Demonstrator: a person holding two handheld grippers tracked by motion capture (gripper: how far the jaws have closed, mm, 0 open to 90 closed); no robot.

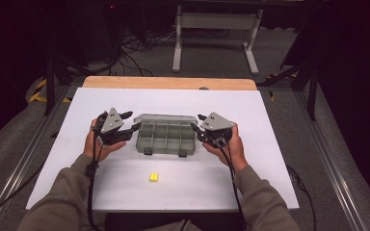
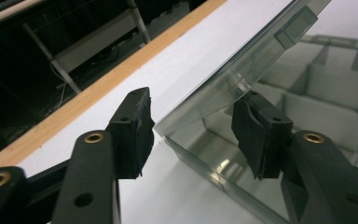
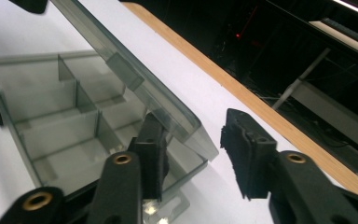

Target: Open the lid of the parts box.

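A clear grey compartment box (image 1: pixel 166 137) lies mid-table with its lid (image 1: pixel 166 117) tilted up from the far side. My left gripper (image 1: pixel 132 121) is at the box's left end and my right gripper (image 1: pixel 197 122) at its right end. In the left gripper view the left gripper (image 2: pixel 193 116) is open and straddles the lid (image 2: pixel 242 70) at its corner, one jaw under it above the box's compartments (image 2: pixel 317 102). The right gripper (image 3: pixel 193 128) is likewise open around the lid's other corner (image 3: pixel 186 126). A small yellow piece (image 1: pixel 153 177) lies on the table nearer the person.
The white table top (image 1: pixel 101 192) has a wooden strip (image 1: pixel 168 83) along its far edge. Beyond it are dark floor, cables and a white stand (image 1: pixel 217 21). The person's forearms come in from the bottom on either side of the box.
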